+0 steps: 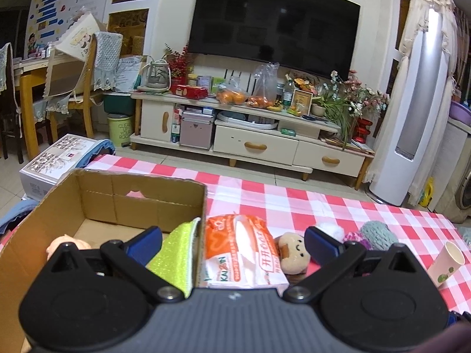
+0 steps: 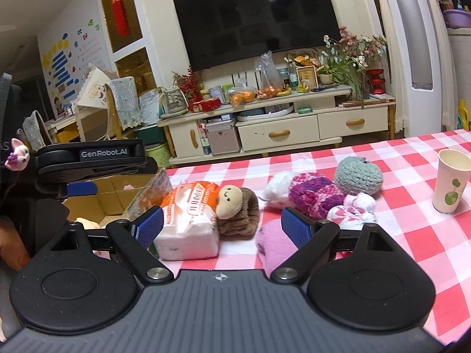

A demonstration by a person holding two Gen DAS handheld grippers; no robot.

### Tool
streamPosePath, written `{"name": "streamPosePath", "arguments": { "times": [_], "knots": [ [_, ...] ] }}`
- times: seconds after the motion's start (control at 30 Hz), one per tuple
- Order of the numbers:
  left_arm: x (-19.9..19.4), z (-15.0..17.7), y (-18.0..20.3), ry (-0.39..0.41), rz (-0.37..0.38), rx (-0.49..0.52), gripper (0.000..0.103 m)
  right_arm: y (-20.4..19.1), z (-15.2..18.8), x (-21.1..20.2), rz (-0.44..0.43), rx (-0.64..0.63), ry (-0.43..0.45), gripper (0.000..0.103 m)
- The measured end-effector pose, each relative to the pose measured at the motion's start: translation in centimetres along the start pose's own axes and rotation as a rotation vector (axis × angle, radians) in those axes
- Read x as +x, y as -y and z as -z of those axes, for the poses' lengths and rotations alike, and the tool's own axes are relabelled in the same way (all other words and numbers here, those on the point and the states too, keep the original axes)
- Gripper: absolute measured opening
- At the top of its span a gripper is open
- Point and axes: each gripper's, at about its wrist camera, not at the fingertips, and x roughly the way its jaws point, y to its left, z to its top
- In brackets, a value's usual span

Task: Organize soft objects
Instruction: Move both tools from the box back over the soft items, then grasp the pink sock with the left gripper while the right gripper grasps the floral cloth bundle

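Tissue pack btwn right tongs pads (spread wide).

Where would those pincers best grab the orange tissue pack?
Across the short width of the tissue pack, near its white end, coming from above: it lies flat, its soft sides would squeeze in, and the open right tool is nearest.

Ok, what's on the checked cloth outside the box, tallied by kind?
Yarn or fabric pieces: 5 (white fluff, pink-purple knit, grey-green crochet, pink-white bundle, plain pink piece)
Plush toy: 1
Tissue pack: 1
Paper cup: 1
Total: 8
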Motion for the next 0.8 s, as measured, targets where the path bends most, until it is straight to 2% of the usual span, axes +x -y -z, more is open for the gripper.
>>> {"name": "streamPosePath", "arguments": {
  "times": [0.8],
  "knots": [
    [1.2, 2.1, 5.7, -0.028, 0.047, 0.140, 0.102, 4.9, 0.8, -0.5, 0.145, 0.084, 0.005, 0.103]
  ]
}}
